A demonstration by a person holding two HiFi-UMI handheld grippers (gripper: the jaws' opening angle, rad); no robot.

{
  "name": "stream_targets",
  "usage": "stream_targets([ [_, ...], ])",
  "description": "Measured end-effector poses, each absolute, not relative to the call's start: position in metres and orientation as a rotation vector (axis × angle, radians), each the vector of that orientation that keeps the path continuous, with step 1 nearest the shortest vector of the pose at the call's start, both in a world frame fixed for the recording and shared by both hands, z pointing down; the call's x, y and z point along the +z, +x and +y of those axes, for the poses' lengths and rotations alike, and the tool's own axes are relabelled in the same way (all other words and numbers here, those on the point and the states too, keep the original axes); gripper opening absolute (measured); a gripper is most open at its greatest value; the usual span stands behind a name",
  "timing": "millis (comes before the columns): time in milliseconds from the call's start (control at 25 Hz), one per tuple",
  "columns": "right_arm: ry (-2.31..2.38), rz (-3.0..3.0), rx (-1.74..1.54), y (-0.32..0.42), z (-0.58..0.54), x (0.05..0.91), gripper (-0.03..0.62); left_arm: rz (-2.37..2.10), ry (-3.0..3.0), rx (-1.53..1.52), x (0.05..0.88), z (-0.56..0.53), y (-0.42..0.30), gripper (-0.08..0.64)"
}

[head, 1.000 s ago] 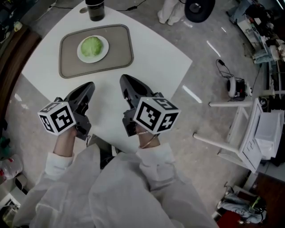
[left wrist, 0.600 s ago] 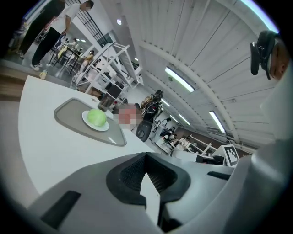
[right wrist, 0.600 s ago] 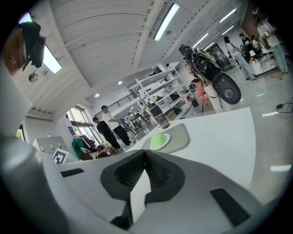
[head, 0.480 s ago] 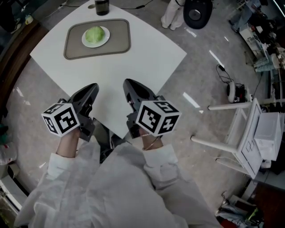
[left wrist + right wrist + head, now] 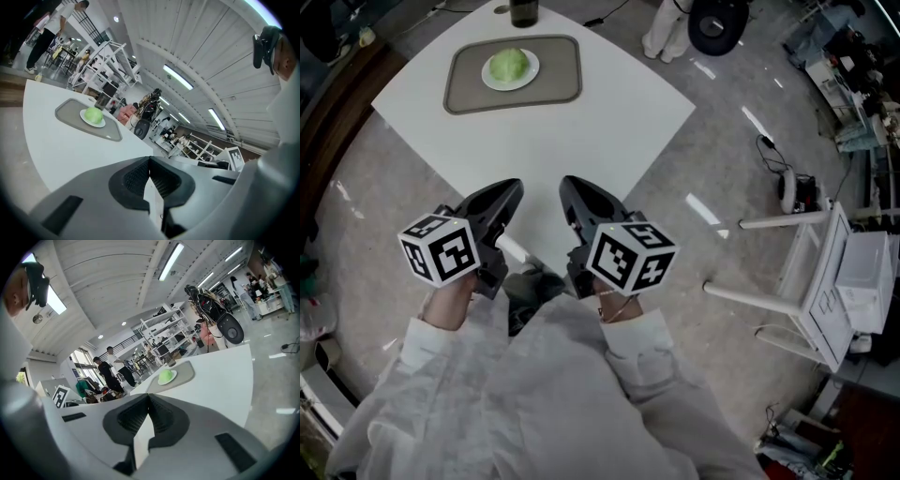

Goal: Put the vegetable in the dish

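Observation:
A green round vegetable (image 5: 510, 65) lies on a small white dish (image 5: 528, 77), which sits on a grey tray (image 5: 562, 80) at the far side of the white table (image 5: 609, 122). The vegetable (image 5: 95, 115) and its tray (image 5: 110, 133) show small and far off in the left gripper view. The right gripper view also has the vegetable (image 5: 166, 375) at a distance. My left gripper (image 5: 514, 188) and right gripper (image 5: 565, 185) hover side by side over the table's near corner, well short of the tray. Both are shut with nothing between the jaws.
A dark cup (image 5: 523, 11) stands just behind the tray. A white chair (image 5: 811, 281) and cables lie on the floor to the right. The table's near corner (image 5: 536, 270) is close to my body. People stand in the background (image 5: 108, 371).
The table and tray have drawn farther away in the head view. Both grippers now sit nearer the table's near corner, still shut and empty. The vegetable stays on the dish.

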State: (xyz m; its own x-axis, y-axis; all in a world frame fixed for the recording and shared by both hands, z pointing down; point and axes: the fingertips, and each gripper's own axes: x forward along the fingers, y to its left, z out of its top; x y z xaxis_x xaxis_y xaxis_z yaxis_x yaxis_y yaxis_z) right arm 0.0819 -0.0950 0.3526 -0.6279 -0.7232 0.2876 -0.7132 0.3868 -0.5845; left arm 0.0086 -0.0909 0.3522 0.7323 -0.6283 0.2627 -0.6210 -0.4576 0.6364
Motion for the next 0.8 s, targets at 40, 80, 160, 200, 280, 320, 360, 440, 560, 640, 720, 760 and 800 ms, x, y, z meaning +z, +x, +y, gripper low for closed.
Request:
stream_targets([
  [40,-1.355,2.611,-1.081,0.079,-0.094,0.352,0.015,-0.924,2.197,-0.013,0.351,-0.089,0.009,0.008],
  [80,-1.363,2.617,-1.076,0.076,-0.092,0.352,0.014,-0.911,2.204,-0.017,0.349,-0.087,0.008,0.008],
  [160,-1.375,2.624,-1.073,0.071,-0.089,0.353,0.015,-0.897,2.212,-0.032,0.347,-0.085,0.006,0.008],
  [200,-1.377,2.625,-1.074,0.068,-0.088,0.353,0.014,-0.894,2.213,-0.037,0.346,-0.084,0.004,0.008],
  [280,-1.379,2.631,-1.067,0.063,-0.085,0.352,0.014,-0.882,2.220,-0.033,0.346,-0.083,0.002,0.008],
  [320,-1.381,2.636,-1.056,0.061,-0.084,0.350,0.014,-0.875,2.226,-0.023,0.346,-0.083,0.001,0.008],
  [360,-1.384,2.639,-1.046,0.059,-0.083,0.349,0.015,-0.869,2.232,-0.011,0.347,-0.082,0.001,0.008],
  [440,-1.387,2.637,-1.039,0.058,-0.079,0.348,0.015,-0.854,2.238,0.006,0.347,-0.079,0.004,0.008],
  [560,-1.396,2.631,-1.045,0.058,-0.076,0.350,0.014,-0.822,2.237,0.003,0.346,-0.074,0.007,0.008],
  [640,-1.411,2.637,-1.035,0.057,-0.076,0.352,0.015,-0.822,2.242,0.000,0.346,-0.073,0.004,0.008],
  [720,-1.423,2.650,-1.016,0.053,-0.076,0.352,0.014,-0.825,2.245,-0.004,0.346,-0.073,0.000,0.008],
  [760,-1.423,2.658,-1.008,0.051,-0.076,0.352,0.014,-0.826,2.244,-0.007,0.346,-0.073,-0.001,0.008],
  [800,-1.420,2.666,-1.003,0.049,-0.076,0.352,0.014,-0.828,2.242,-0.009,0.346,-0.073,-0.003,0.008],
])
